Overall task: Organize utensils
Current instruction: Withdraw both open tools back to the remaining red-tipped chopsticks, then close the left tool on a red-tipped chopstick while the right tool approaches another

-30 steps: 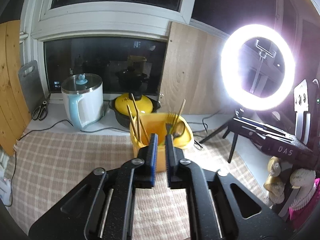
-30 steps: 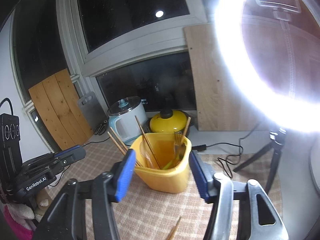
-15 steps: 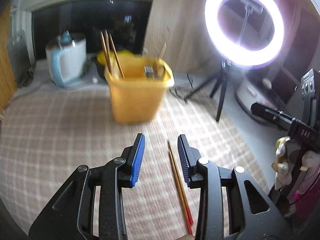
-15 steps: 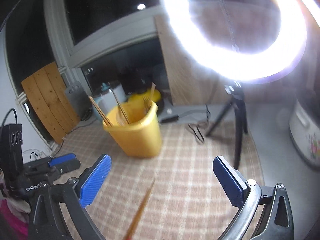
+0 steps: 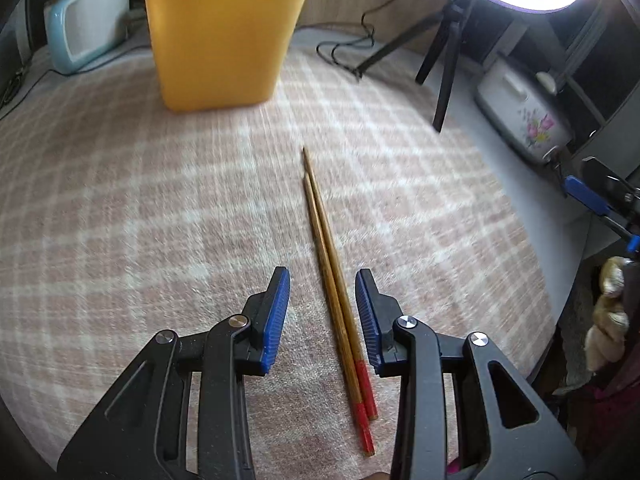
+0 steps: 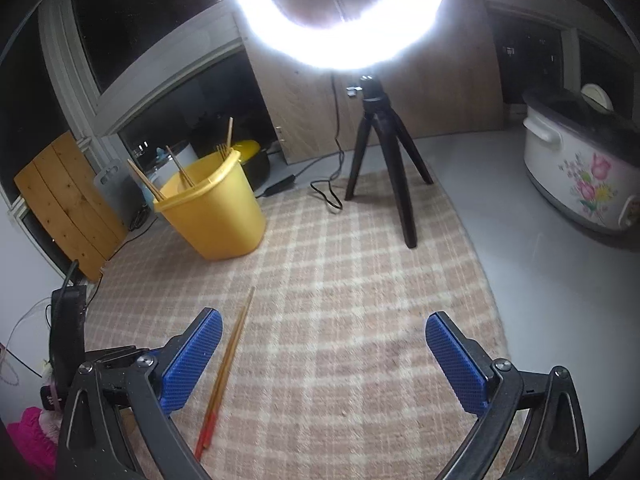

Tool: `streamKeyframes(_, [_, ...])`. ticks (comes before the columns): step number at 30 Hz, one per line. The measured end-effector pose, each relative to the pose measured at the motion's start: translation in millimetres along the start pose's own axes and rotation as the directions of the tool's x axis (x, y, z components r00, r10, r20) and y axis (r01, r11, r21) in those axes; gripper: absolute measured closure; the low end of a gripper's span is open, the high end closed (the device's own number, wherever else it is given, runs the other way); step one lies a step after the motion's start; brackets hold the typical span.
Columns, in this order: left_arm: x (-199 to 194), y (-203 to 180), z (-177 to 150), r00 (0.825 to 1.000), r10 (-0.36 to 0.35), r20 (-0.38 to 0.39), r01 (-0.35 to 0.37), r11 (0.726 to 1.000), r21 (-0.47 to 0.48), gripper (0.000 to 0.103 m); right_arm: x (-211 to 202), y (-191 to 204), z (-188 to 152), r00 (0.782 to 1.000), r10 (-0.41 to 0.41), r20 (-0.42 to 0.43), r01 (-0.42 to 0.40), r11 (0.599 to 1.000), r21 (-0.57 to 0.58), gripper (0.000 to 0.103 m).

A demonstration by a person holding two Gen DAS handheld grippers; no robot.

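The left gripper point(image 5: 322, 312) is hanging low over the checked cloth point(image 5: 160, 208) with its blue pads spread apart, released, and the pair of chopsticks point(image 5: 332, 284) is lying flat between them, nearer the right pad; whether a pad is touching them cannot be told. Their red ends are pointing near, their tips far. The right gripper point(image 6: 320, 356) is gaping wide and holding nothing, with the chopsticks point(image 6: 228, 356) lying just beside its left pad. Farther off to the left, the yellow bin point(image 6: 212, 208) is standing upright on the cloth, holding more chopsticks and a fork. The ring light tripod point(image 6: 384, 160) is standing to its right.
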State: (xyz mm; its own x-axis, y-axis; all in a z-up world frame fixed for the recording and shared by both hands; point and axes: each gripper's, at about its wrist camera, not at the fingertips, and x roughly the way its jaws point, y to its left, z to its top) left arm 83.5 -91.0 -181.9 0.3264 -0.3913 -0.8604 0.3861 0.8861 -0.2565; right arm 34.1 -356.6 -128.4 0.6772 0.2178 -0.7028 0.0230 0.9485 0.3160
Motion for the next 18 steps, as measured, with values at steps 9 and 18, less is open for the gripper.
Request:
streamKeyframes(9, [22,-5,-4,0.998,0.058,-0.027,-0.057,0.997,0.048,0.077,3,-25,-11,1.0,-0.006,-0.025,0.009,0.996,0.092,0.007])
streamKeyframes(18, [31,-6,-4,0.996,0.073,-0.046,-0.069,0.995,0.075,0.08,7,-28,-14,0.999,0.003,-0.036,0.001,0.994,0.109,0.01])
